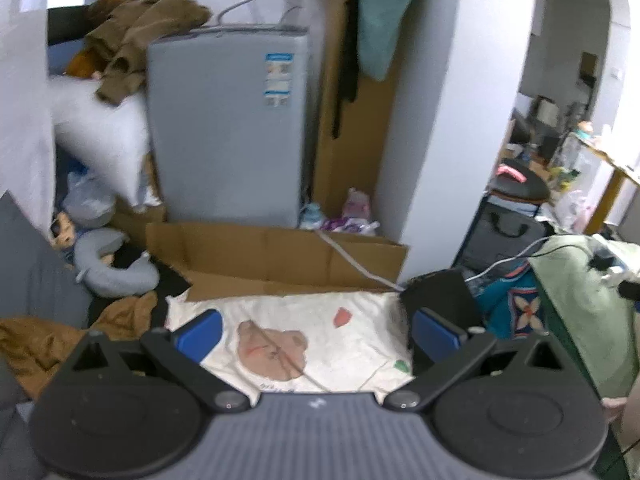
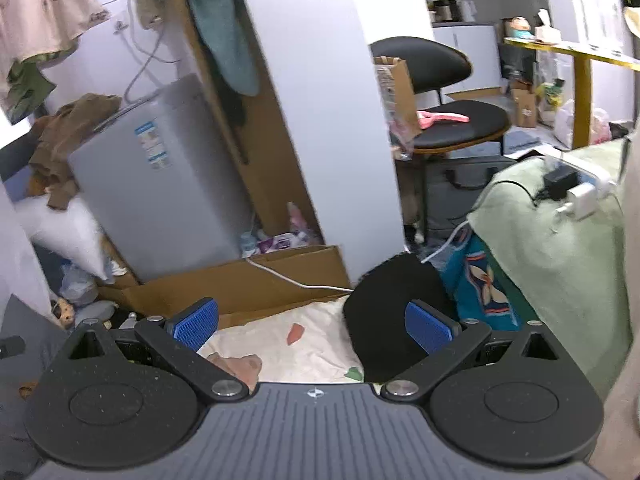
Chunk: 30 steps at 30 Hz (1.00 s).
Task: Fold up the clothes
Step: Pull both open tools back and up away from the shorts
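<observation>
A cream garment (image 1: 320, 336) with a pink-brown print and small red and green patches lies spread flat below both grippers. It also shows in the right wrist view (image 2: 304, 344). My left gripper (image 1: 316, 334) is open and empty, held above the garment, its blue pads (image 1: 200, 336) wide apart. My right gripper (image 2: 312, 326) is open and empty above the garment's right part. A black item (image 2: 384, 312) lies on the garment's right edge between the right gripper's fingers, and it shows in the left wrist view (image 1: 440, 296).
A flattened cardboard box (image 1: 272, 256) lies behind the garment, with a grey washing machine (image 1: 228, 124) beyond it. A brown cloth (image 1: 48, 344) and a grey neck pillow (image 1: 112, 268) lie at left. A green cloth (image 1: 588, 312) covers something at right. A black chair (image 2: 452, 120) stands behind.
</observation>
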Each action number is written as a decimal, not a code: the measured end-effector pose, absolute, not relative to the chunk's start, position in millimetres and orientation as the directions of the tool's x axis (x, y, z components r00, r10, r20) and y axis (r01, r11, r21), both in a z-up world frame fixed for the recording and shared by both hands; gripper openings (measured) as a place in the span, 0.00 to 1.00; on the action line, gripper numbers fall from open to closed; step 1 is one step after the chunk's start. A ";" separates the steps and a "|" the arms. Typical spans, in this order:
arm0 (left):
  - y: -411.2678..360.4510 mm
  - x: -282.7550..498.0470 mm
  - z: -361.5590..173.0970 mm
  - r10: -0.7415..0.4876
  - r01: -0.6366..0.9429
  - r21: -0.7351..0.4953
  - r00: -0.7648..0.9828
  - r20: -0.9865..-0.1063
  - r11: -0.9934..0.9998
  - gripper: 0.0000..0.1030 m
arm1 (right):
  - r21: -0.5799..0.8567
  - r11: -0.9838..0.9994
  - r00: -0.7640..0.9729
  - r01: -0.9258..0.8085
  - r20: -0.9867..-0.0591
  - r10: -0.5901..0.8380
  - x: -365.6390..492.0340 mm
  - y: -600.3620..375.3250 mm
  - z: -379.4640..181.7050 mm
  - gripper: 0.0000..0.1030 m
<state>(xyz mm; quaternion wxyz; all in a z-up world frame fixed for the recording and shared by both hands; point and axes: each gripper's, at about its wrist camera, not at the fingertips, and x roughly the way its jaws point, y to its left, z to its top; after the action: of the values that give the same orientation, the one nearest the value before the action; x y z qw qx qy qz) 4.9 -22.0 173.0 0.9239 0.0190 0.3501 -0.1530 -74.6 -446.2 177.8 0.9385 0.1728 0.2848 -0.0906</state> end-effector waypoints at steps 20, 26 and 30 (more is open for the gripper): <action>15.3 -11.5 119.9 -0.165 0.185 -0.045 0.708 -0.687 0.982 1.00 | 0.237 0.965 0.789 0.111 -0.612 0.059 -35.3 -355.7 122.0 0.99; 21.8 -16.0 92.4 -0.194 0.199 -0.077 0.679 -0.708 0.977 1.00 | 0.182 0.979 0.789 0.088 -0.614 0.043 -32.5 -335.2 108.2 0.99; 23.7 -17.2 75.9 -0.170 0.175 -0.068 0.672 -0.721 0.982 1.00 | 0.146 0.985 0.779 0.093 -0.627 0.020 -34.6 -332.9 95.1 0.99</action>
<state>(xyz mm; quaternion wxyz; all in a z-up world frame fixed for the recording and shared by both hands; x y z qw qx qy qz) -17.2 23.7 75.9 0.9143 0.0033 0.3938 -0.0943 -34.6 -332.9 95.1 0.9393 0.0846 0.3319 -0.0194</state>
